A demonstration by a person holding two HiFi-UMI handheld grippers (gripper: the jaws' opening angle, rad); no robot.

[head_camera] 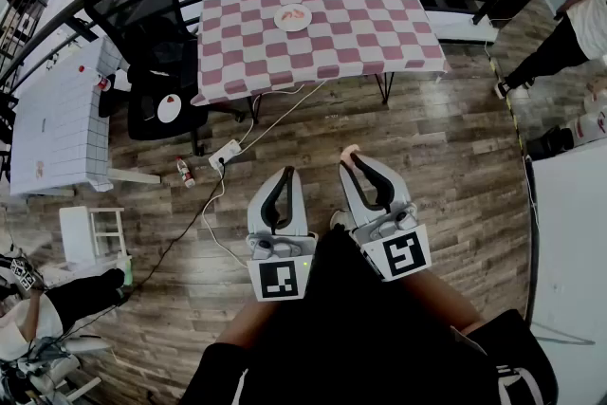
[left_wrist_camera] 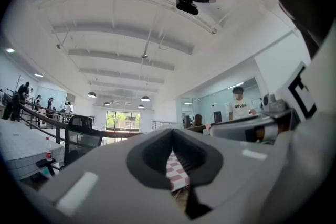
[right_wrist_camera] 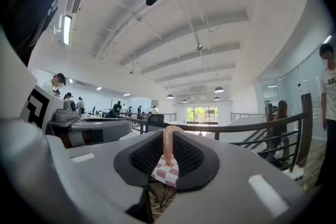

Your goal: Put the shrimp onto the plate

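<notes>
The right gripper (head_camera: 349, 160) is closed on the shrimp (head_camera: 350, 150): in the right gripper view its two dark ribbed pads (right_wrist_camera: 187, 157) press on both sides of the pale pink shrimp (right_wrist_camera: 167, 145), which stands upright between them, and its curved upper end comes out just above the fingertips. The lower end of the shrimp hangs inside the opening behind the tips. The left gripper (head_camera: 287, 174) is just beside the right one, on its left, and both point forward, away from the person's body, above the wooden floor (head_camera: 446, 138). The left gripper (left_wrist_camera: 172, 135) is clenched with nothing in it: its fingertips meet, and through the opening behind them only a piece of the checkered cloth is visible. Well ahead of both pairs of fingertips stands the table (head_camera: 360, 14) with a pink and white checkered cloth, and on it, a little to the left of the line of the right fingers, is the white plate (head_camera: 284, 25) with an orange piece (head_camera: 296, 14) lying on it. The shrimp in the right fingers is well apart from this plate. On the floor between the fingertips and the table, to the left, lies a white power strip (head_camera: 225, 154) with a cable. Further left of the left fingers there is a black office chair (head_camera: 142, 5) with a small plate (head_camera: 169, 108) on its seat.
</notes>
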